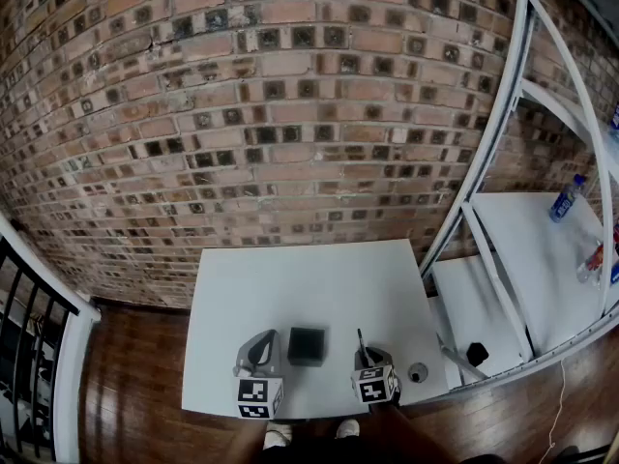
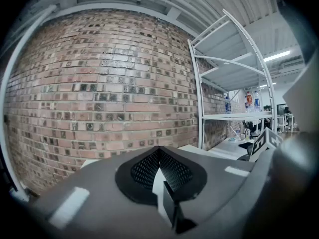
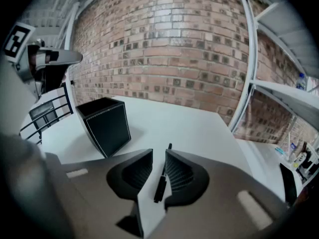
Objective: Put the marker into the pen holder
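Note:
A black square pen holder [image 1: 307, 346] [image 3: 105, 126] stands upright near the front edge of the white table [image 1: 290, 288]. The thin black marker [image 3: 160, 180] [image 1: 362, 345] lies between the jaws of my right gripper [image 3: 159, 152] [image 1: 372, 363], close along the right pad. The left pad stands clear of it, so the jaws are open. The holder is to the left of this gripper and a little ahead. My left gripper [image 2: 158, 149] [image 1: 259, 354] is just left of the holder, tips together, holding nothing.
A brick wall [image 1: 290, 114] backs the table. A white shelf unit [image 1: 503, 259] with bottles [image 1: 567, 198] stands close on the right. A small round object [image 1: 418, 372] lies at the table's front right corner. A black railing [image 1: 29, 327] is at the left.

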A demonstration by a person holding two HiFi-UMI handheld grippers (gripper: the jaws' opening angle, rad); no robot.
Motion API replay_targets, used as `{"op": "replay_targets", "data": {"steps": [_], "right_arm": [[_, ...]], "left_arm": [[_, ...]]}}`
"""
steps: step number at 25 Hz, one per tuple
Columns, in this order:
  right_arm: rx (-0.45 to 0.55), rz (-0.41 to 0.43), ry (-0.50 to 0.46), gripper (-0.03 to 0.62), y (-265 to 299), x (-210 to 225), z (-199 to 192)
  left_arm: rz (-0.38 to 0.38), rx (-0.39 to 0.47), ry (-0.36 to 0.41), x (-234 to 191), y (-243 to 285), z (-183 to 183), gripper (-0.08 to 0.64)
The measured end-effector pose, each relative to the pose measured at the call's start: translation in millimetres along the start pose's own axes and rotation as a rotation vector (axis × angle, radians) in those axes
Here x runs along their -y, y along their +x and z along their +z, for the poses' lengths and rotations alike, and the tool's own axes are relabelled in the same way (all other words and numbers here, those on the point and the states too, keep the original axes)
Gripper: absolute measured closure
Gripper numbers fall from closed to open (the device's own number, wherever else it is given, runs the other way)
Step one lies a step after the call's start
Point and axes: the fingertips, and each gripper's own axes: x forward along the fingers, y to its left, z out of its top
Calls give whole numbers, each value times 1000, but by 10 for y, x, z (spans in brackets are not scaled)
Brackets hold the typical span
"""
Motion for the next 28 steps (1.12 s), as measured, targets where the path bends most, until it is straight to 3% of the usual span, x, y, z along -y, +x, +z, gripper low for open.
{"op": "replay_targets", "data": {"steps": [9,18,28], "right_arm": [[-214,-21,56,512,188,118,-577],[-242,3,131,529,193,113,-703],[136,-36,95,531,-202,49,361]], "left_arm": [[0,-7,4,-3,5,-7,546],[-3,-15,7,3,-20,-35,546],[2,-5,5,1,-47,-26,546]]}}
